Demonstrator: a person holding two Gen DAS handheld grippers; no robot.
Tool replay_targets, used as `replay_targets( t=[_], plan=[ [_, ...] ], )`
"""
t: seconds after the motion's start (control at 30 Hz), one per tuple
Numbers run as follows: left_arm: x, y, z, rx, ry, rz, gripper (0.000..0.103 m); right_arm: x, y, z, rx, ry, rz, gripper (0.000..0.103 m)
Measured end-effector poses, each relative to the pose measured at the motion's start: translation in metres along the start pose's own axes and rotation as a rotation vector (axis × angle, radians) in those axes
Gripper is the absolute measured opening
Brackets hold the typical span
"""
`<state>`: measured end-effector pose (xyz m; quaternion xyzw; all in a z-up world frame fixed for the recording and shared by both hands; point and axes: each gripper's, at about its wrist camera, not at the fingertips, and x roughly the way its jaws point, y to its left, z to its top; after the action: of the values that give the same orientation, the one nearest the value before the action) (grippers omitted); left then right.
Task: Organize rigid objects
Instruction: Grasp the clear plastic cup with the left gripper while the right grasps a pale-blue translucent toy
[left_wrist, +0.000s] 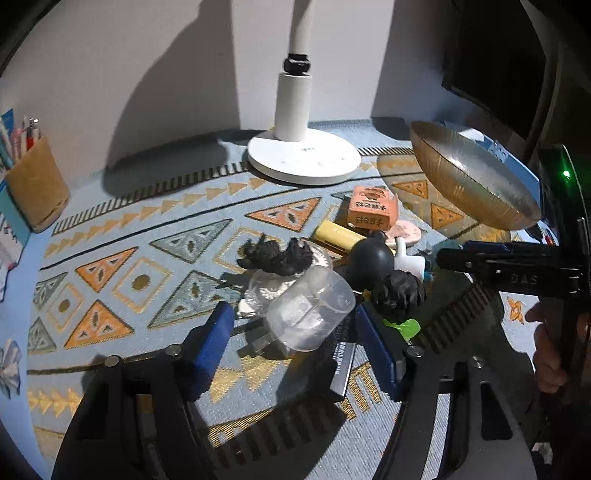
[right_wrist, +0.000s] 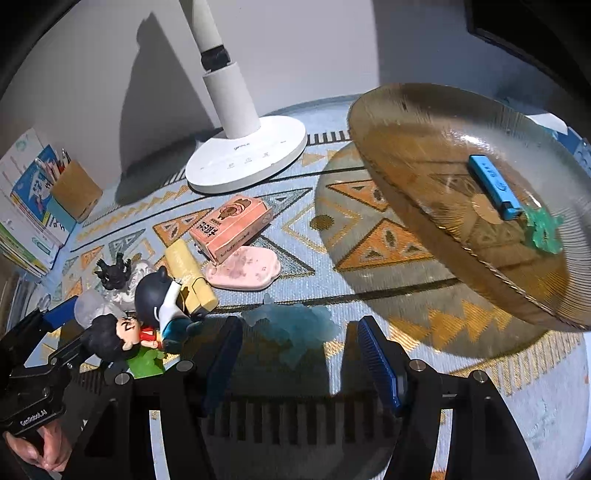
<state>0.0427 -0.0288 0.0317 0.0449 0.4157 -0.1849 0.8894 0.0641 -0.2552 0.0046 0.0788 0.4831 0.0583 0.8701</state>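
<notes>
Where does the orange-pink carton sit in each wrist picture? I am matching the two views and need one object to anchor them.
Left wrist view: the orange-pink carton lies right of centre, just below the lamp base, above the yellow tube.
Right wrist view: the carton lies left of centre, below the lamp base, beside the tube.
Shared landmark: the white lamp base.

A white lamp (left_wrist: 304, 157) stands at twelve o'clock on the patterned cloth (left_wrist: 122, 266), its round base flat and its post rising against the pale wall (left_wrist: 129, 74). Off at nine o'clock a tan pen cup (left_wrist: 37, 192) holds pens, with books (right_wrist: 31, 206) stacked just beside it. A dark screen (left_wrist: 495, 62) hangs at two o'clock.
</notes>
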Motion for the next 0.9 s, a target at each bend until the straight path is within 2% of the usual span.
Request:
replay_targets(
  t=[0.1,0.17,0.2,0.27,0.47,0.63,0.77,0.9],
  plan=[
    [0.004,-0.003,0.002,0.015,-0.004,-0.004,0.063,0.005,0.005,0.001,-0.029,-0.002,-0.019,0.063],
    [0.008,-0.004,0.003,0.016,0.008,-0.018,0.047,0.006,0.008,0.001,-0.044,-0.008,-0.026,0.06],
    [0.01,-0.005,0.003,0.018,0.007,-0.01,0.047,0.007,0.009,0.001,-0.053,-0.01,-0.03,0.057],
    [0.011,-0.005,0.003,0.026,-0.001,-0.002,0.044,0.009,0.011,0.002,-0.062,-0.013,-0.033,0.056],
    [-0.008,0.001,0.002,-0.034,-0.047,-0.037,0.042,0.001,0.011,-0.002,-0.065,-0.04,-0.023,0.054],
    [-0.048,-0.001,-0.009,-0.076,-0.115,-0.038,0.042,-0.046,0.01,-0.025,-0.097,-0.098,0.015,0.054],
    [-0.06,-0.006,-0.028,-0.125,-0.121,-0.063,0.042,-0.059,0.005,-0.055,-0.118,-0.055,0.022,0.054],
    [-0.055,-0.015,-0.045,-0.144,-0.098,-0.051,0.042,-0.053,0.005,-0.076,-0.139,-0.024,0.005,0.055]
  ],
)
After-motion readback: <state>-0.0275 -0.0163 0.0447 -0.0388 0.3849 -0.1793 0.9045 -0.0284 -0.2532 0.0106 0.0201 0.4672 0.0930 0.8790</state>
